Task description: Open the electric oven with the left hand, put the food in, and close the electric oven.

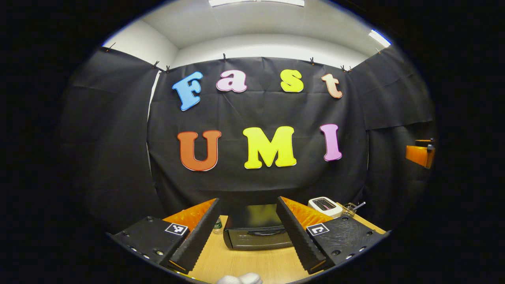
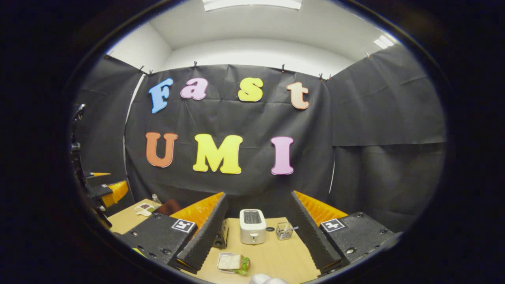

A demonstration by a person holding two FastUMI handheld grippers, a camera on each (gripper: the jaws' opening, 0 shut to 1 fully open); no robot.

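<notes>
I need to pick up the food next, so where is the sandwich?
In the right gripper view, the sandwich lies on the table between the open jaws, just in front of the white toaster.

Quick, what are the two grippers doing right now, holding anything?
Left gripper: open, holding nothing, facing the oven.
Right gripper: open, holding nothing, above the sandwich.

Black cloth wall [image 1: 256, 114], wooden table [image 2: 276, 256], ceiling lights [image 1: 256, 2].

I can read no text from here; the square black-and-white coded tags on my left gripper [image 1: 247, 236] and right gripper [image 2: 258, 236] carry patterns, not letters or numbers
</notes>
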